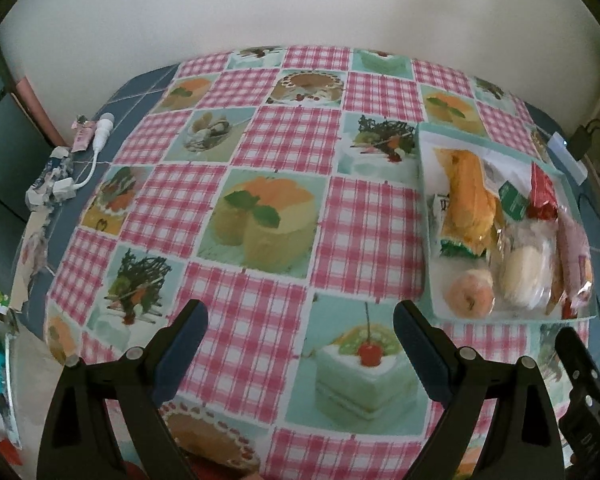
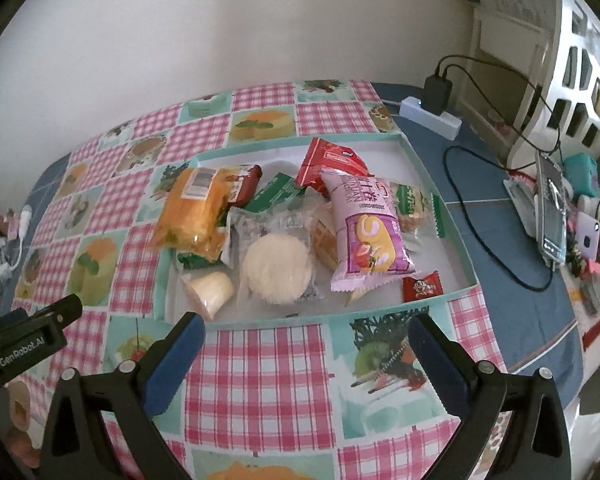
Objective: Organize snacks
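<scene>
Snacks [image 2: 284, 232] heaped inside shallow tray [image 2: 432, 184] on counter [image 1: 260, 184], none seen lying outside. Left hand-held gripper [image 1: 300, 344] and right hand-held gripper [image 2: 306, 356] both spread apart, empty, short of tray. Fits either gathering finished or sorting ahead.

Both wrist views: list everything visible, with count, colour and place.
tray: one, teal-rimmed, on the tablecloth's right part
snack packets: several, heaped inside the tray; pink roll pack, yellow pack, red pack, round white cake
tablecloth: one, pink check with cake pictures
power strip: one, white, behind the tray, black charger plugged in
left gripper: open, above the cloth
right gripper: open, in front of the tray
</scene>
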{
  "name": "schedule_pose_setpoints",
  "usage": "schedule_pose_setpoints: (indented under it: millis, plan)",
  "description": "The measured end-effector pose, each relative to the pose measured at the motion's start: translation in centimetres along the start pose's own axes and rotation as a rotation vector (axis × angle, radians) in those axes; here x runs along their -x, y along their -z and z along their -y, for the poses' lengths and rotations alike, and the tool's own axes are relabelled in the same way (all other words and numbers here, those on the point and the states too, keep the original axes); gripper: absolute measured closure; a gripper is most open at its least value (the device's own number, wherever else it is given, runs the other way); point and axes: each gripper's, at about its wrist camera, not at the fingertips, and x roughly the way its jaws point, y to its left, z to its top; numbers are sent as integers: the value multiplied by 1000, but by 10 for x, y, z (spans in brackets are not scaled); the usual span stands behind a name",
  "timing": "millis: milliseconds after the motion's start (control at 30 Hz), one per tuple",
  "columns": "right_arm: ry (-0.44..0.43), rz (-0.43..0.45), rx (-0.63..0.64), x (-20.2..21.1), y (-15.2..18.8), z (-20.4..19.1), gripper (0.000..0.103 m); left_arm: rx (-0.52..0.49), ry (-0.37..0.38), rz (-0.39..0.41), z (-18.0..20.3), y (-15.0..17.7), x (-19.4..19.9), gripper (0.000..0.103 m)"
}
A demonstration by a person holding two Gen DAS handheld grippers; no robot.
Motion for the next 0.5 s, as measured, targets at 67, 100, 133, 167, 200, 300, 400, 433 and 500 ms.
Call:
schedule_pose_setpoints:
  millis: [67, 100, 133, 167, 200, 300, 400, 433, 500]
  plan:
    - [0, 4, 4, 2, 2, -1, 0, 6, -2, 5, -2, 2, 2, 9]
    - [-2, 9, 6, 3, 3, -1, 0, 12, 3, 13, -4, 1, 4, 9]
    - [-3, 15, 7, 5, 4, -2, 0, 18, 4, 20, -5, 1, 5, 9]
    - [-3, 21, 7, 6, 5, -2, 0, 22, 2, 25, -6, 1, 7, 9]
    - [-4, 29, 5, 8, 5, -2, 0, 26, 1, 27, -7, 1, 7, 9]
    - [-4, 36, -3, 9, 5, -2, 0, 30, 0, 27, -9, 1, 7, 9]
    - [-6, 33, -2, 8, 4, -2, 0, 32, 1, 26, -9, 1, 7, 9]
    - [-7, 32, 0, 8, 4, -3, 0, 30, 1, 26, -9, 1, 7, 9]
    - [-9, 32, 3, 7, 4, -4, 0, 29, 1, 26, -10, 1, 7, 9]
